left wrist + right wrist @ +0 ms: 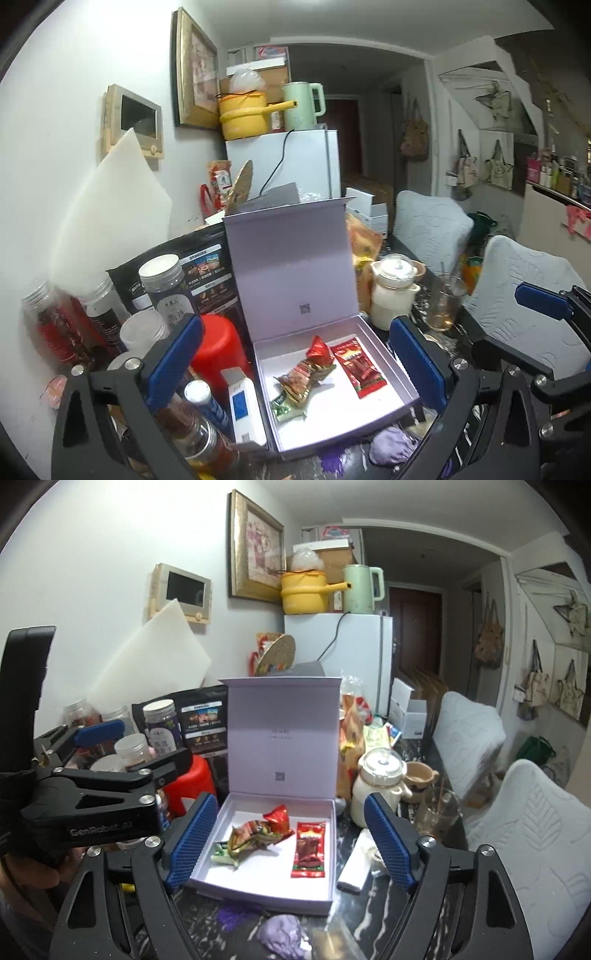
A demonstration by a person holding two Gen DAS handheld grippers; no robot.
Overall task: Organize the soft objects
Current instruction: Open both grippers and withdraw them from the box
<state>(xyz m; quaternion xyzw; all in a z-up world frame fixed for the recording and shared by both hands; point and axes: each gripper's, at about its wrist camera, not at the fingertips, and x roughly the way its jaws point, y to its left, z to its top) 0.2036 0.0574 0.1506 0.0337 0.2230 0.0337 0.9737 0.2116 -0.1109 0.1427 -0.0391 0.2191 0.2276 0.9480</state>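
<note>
Both the left hand-held gripper (295, 358) and the right hand-held gripper (284, 838) are being held released, grasping nothing. Three snack packets (258, 834) are lying in the lavender box (258, 893), lid upright; a purple soft lump (284, 934) is resting on the bench (207, 934) just before it.

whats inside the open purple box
Inside the purple box lie a flat red packet, a red-wrapped candy, and a brown-and-green wrapped snack partly overlapping it. Nothing under the wrappers can be seen; the rest of the floor shows white.
</note>
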